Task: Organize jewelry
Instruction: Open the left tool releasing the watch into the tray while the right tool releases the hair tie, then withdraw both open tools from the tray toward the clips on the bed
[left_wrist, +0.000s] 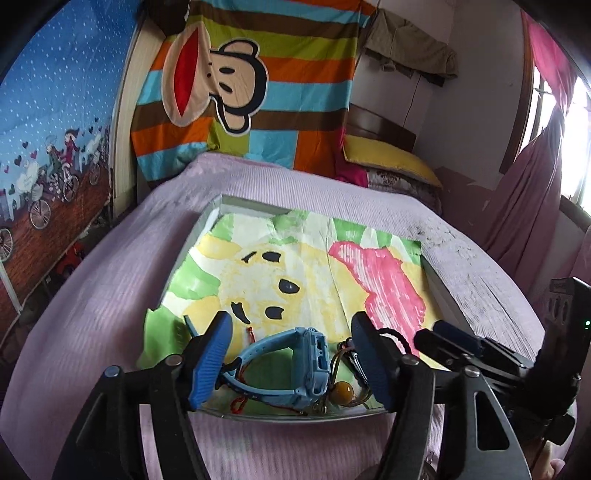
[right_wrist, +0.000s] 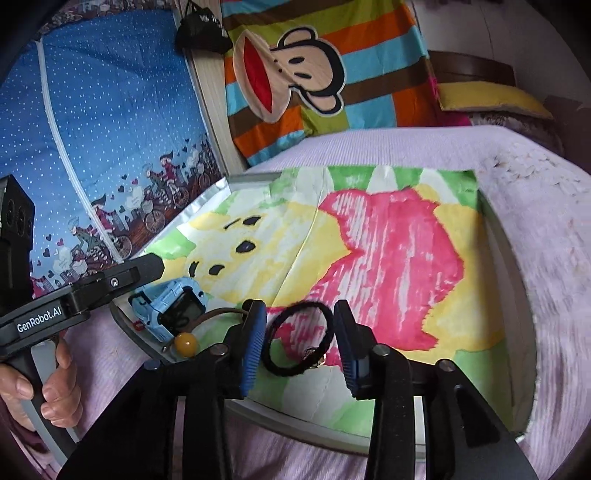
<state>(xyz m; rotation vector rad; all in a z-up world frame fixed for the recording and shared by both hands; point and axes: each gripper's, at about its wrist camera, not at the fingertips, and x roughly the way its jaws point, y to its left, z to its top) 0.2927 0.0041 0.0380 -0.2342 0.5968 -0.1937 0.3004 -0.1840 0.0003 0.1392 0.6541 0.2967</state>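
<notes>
Left wrist view: tray ahead of both tools.
Left gripper: parted, 2 pads clear of the blue watch lying between them.
Right gripper: parted, black hair tie loose between its fingers.
Amber bead: left of the right gripper.

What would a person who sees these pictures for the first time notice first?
Probably the striped cloth with a big cartoon monkey face hanging behind the bed. Next, the painted yellow, pink and green paper lining the shallow tray on the lilac bedcover. At its near edge, a light blue plastic wristwatch lies between the left gripper's open fingers, and a black hair tie lies between the right gripper's.
</notes>
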